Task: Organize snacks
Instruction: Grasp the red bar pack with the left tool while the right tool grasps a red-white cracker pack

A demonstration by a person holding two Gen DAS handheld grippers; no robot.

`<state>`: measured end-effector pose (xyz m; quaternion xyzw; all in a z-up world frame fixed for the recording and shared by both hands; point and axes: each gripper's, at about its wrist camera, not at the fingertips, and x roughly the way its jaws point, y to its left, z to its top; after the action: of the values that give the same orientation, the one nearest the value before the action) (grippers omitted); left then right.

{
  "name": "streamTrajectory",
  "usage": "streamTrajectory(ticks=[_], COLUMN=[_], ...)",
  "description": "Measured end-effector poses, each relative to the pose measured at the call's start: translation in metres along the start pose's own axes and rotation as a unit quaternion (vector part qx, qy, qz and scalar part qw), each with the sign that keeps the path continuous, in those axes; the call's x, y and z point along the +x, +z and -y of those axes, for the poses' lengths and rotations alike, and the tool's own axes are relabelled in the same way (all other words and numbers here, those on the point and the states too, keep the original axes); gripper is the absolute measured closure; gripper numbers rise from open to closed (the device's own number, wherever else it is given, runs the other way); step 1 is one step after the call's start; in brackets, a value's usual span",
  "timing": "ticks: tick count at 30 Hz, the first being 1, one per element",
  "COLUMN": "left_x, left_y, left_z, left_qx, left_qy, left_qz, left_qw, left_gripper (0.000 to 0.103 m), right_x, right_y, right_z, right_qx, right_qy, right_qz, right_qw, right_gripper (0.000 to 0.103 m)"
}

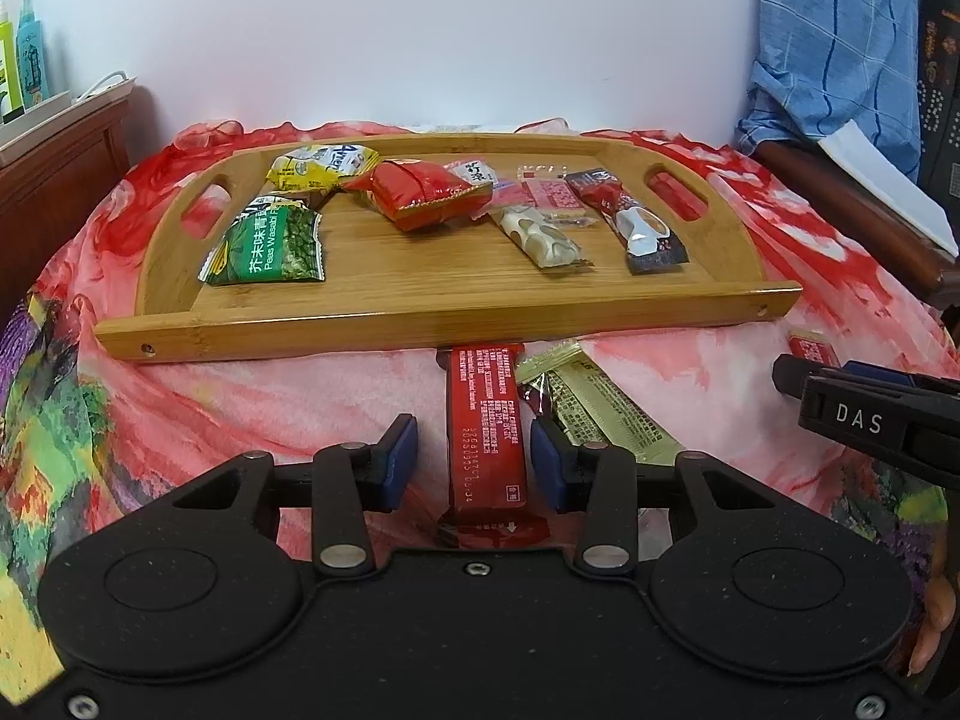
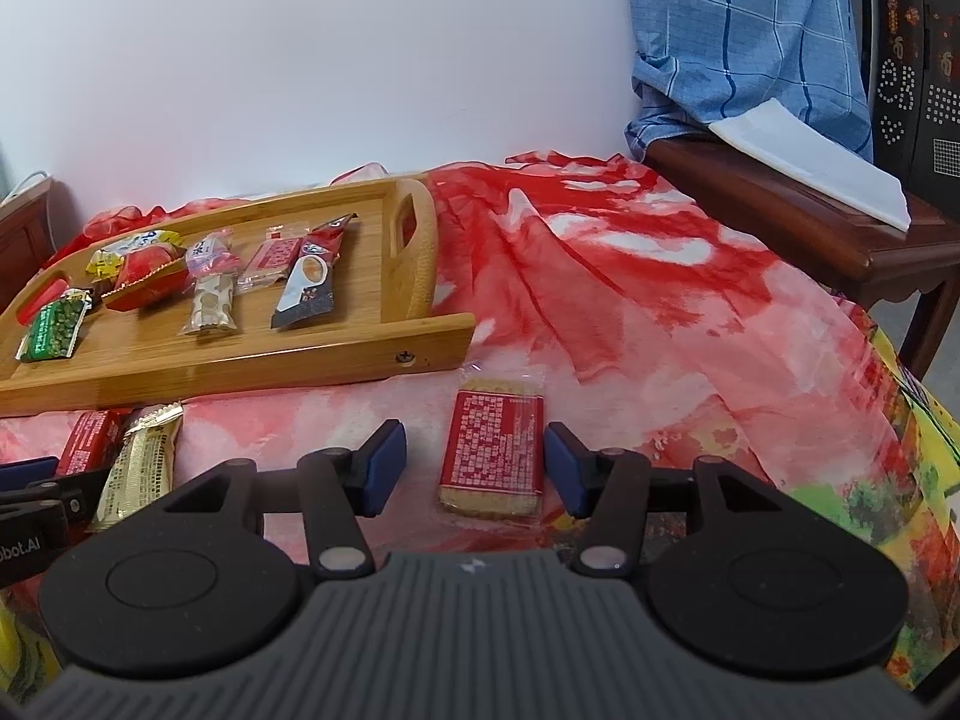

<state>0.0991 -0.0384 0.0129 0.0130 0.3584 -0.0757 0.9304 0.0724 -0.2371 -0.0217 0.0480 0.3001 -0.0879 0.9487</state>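
A wooden tray [image 1: 420,330] [image 2: 240,372] sits on the red flowered cloth. It holds several snacks, among them a green peas packet [image 1: 270,246], a red pouch [image 1: 420,192], a nougat bar [image 1: 540,237] and a dark coffee stick [image 1: 636,222]. In front of the tray a long red stick packet [image 1: 486,432] lies between the pads of my left gripper [image 1: 474,456]; there is a gap on its left side. A gold packet [image 1: 606,408] [image 2: 141,462] lies beside it. My right gripper [image 2: 474,465] straddles a red cracker packet [image 2: 492,456] flat on the cloth, with a gap at the left pad.
A wooden chair [image 2: 780,222] with a blue checked shirt [image 2: 738,30] and white paper stands at the right. A dark wooden cabinet [image 1: 54,180] with bottles stands at the left. A white wall rises behind the tray. The cloth [image 2: 630,300] right of the tray is bare.
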Motion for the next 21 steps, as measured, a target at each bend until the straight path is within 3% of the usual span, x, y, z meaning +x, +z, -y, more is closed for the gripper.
streamTrajectory(ticks=[2, 6, 8, 11, 21], left_x=[0.0, -0.0008, -0.0011, -0.0027, -0.0066], left_y=[-0.0002, 0.0001, 0.0009, 0.0014, 0.0021], left_z=[0.0002, -0.0001, -0.001, -0.0034, -0.0078], left_qx=[0.001, -0.003, -0.006, -0.008, -0.017], left_qy=[0.0, -0.001, 0.0, 0.003, 0.002], left_qz=[0.001, 0.001, 0.001, 0.001, -0.003], left_qw=[1.0, 1.0, 1.0, 1.0, 0.9998], left_gripper=[0.063, 0.063, 0.066, 0.079, 0.08], right_x=[0.0001, -0.0007, -0.0003, -0.0001, -0.0018], right_y=[0.0001, -0.0001, 0.0001, 0.0008, 0.0012], right_z=[0.0002, -0.0002, 0.0008, 0.0026, 0.0045], right_qx=[0.001, 0.0, 0.001, 0.008, 0.019], right_qy=[0.0, -0.009, -0.018, -0.017, -0.01], right_qz=[0.002, 0.009, 0.011, 0.01, 0.01], right_qw=[1.0, 1.0, 1.0, 1.0, 1.0], right_gripper=[0.04, 0.059, 0.059, 0.06, 0.065])
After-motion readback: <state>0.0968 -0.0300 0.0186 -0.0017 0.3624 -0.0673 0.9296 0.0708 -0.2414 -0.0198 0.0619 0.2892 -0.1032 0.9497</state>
